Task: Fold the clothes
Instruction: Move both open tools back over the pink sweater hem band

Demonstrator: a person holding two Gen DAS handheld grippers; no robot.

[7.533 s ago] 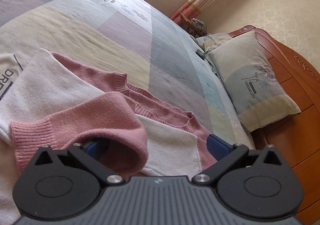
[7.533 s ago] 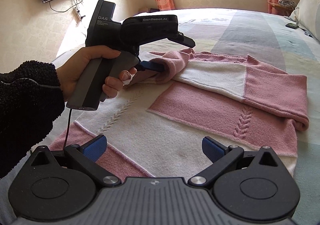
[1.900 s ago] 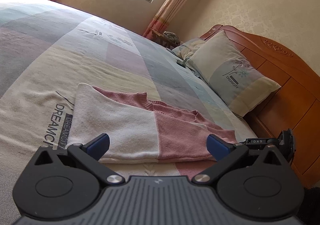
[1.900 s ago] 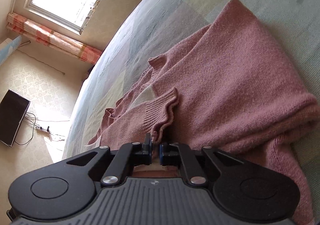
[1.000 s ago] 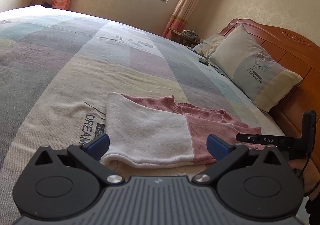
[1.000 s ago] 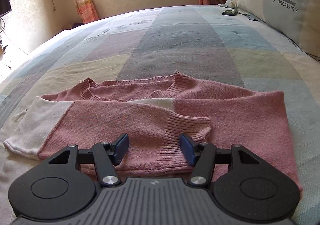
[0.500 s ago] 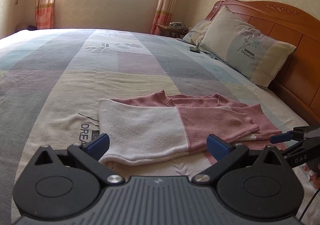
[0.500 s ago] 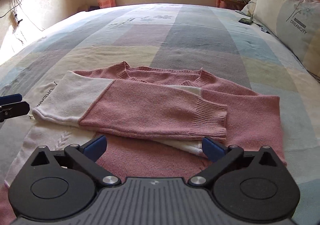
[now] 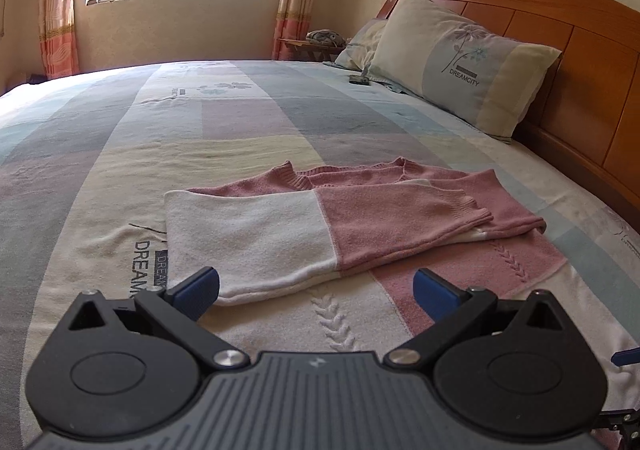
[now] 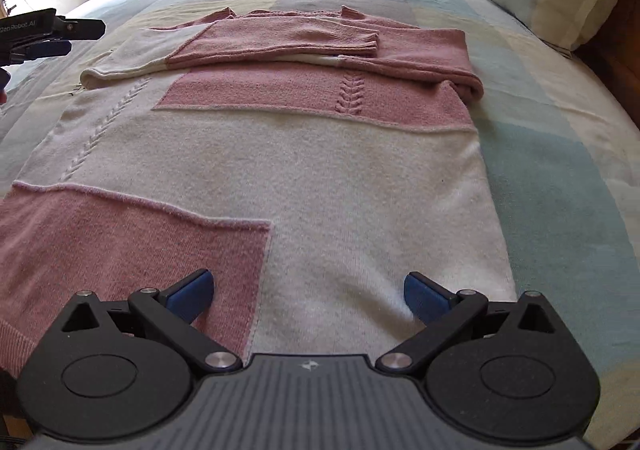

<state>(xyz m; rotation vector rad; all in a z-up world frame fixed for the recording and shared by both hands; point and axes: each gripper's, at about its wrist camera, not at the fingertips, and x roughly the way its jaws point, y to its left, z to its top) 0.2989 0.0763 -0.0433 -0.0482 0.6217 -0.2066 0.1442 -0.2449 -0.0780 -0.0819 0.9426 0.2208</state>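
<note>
Both grippers spread wide, nothing held.
The left gripper (image 9: 316,286) and right gripper (image 10: 308,290) are held above the sweater (image 10: 288,154).

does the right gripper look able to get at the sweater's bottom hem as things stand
Probably yes. The right gripper is open and empty just above the near end of the sweater, and nothing lies between its fingers and the knit. The hem edge itself is hidden under the gripper body.

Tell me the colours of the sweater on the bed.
The sweater is blocked in dusty pink and cream white, clearest in the right wrist view.
</note>
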